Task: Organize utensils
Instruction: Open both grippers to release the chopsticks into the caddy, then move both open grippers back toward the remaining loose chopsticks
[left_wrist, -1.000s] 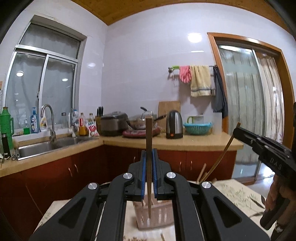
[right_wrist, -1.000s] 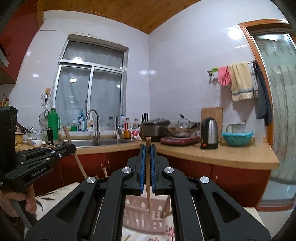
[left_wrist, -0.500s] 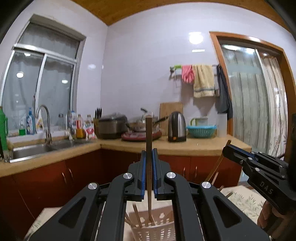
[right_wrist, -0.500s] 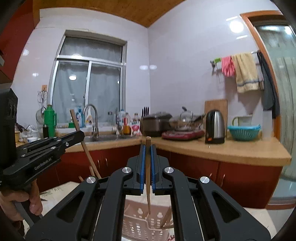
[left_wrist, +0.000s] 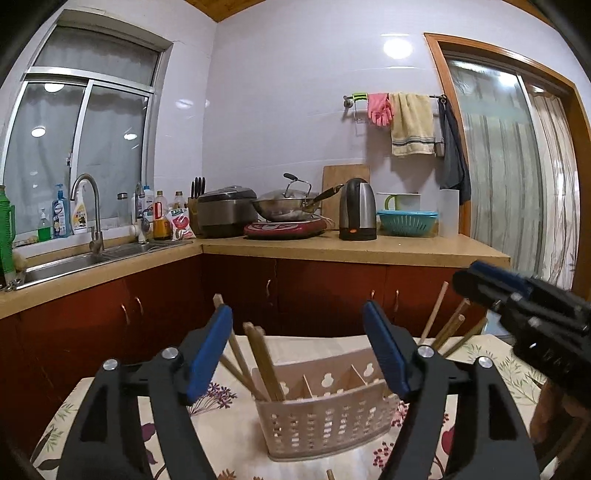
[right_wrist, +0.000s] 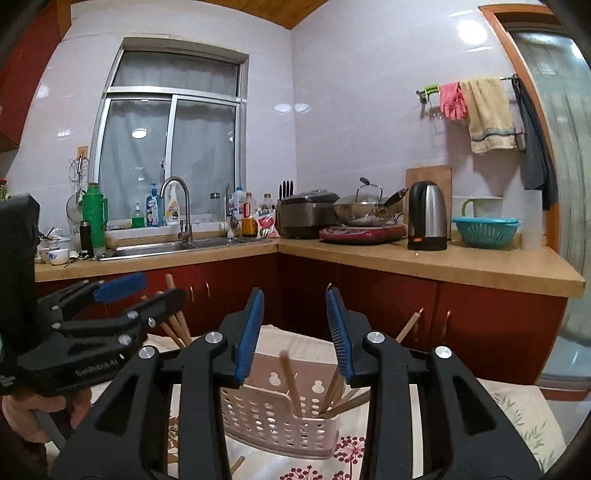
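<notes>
Left wrist view: half a second ago the left gripper (left_wrist: 297, 354) was clamped on an upright chopstick; now its blue-padded fingers stand wide apart with nothing between them, and the stick has gone down among the chopsticks (left_wrist: 260, 360) leaning in the left end of the basket (left_wrist: 325, 417). The right gripper (right_wrist: 294, 334) likewise held a thin stick then; its fingers are now spread and bare, hanging above the basket's right end, where more sticks (right_wrist: 338, 391) slant in a compartment.

The basket is pale pink plastic, oblong, its walls pierced with rows of small holes and split by thin partitions with gourd-shaped cutouts. It stands on a table (left_wrist: 491, 354) under a cream cloth printed with dark red flowers. The chopsticks are plain brown wood, square-ended. Both grippers are matte black with ribbed blue pads and silver bolt heads.
</notes>
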